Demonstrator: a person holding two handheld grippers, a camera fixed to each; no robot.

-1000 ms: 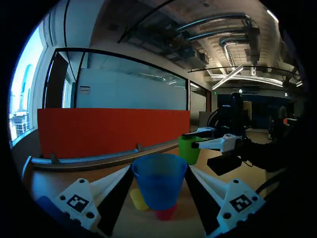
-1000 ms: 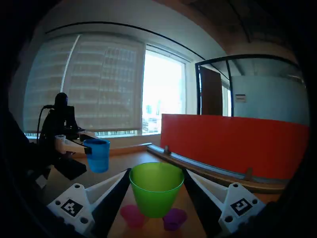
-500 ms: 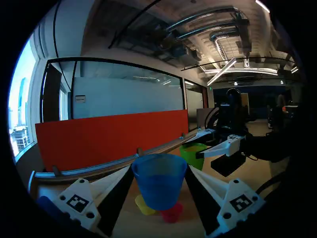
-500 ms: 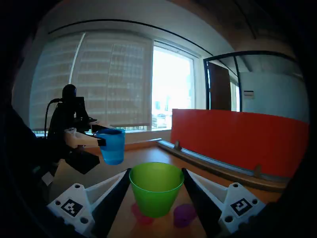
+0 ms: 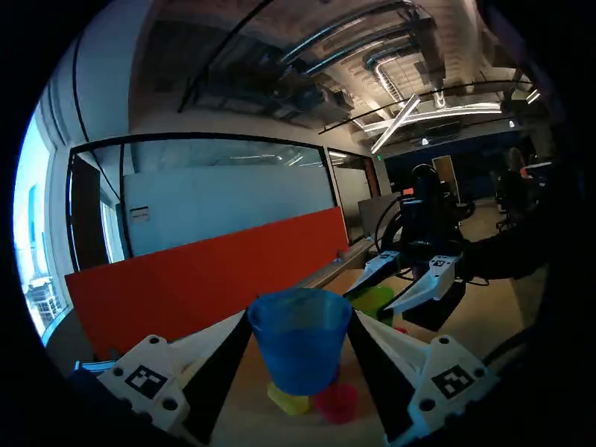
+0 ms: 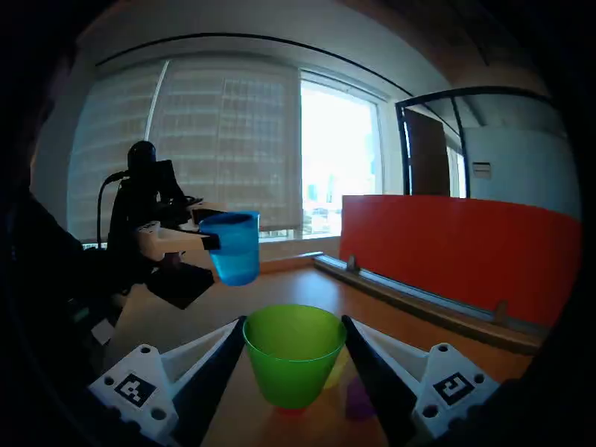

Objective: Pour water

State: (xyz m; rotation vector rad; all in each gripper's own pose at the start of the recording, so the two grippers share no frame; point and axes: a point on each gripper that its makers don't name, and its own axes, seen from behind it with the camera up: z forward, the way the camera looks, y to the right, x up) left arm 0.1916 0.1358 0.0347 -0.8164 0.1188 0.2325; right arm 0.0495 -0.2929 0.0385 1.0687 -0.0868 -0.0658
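Rising is the main change: the blue cup (image 5: 299, 350), pinched at both sides by the fingers of the left gripper (image 5: 298, 322), now sits higher against the window in the right gripper view than it did a second ago, and it has drawn nearer to the green cup (image 6: 293, 365). The green cup, clamped the same way between the two fingers of the right gripper (image 6: 293, 322), has dropped lower in the left gripper view, where it now peeks out just past the blue cup's rim instead of standing level with it

Both cups are upright and off the tabletop (image 6: 328, 294), hanging above its middle, away from the edge where the red screen (image 6: 462, 253) runs. A small yellow cup (image 5: 289, 401) and a small red cup (image 5: 335, 402) stand on the wood below the blue cup, and a purple cup (image 6: 359, 398) stands beside the green one

I judge this as the set-up for the pour: blue as the giver going up, green as the receiver going down. The blue cup shows no tilt yet and is not above the green rim, so the pour itself is not begun. Whether the blue cup holds water I cannot tell through its tinted wall
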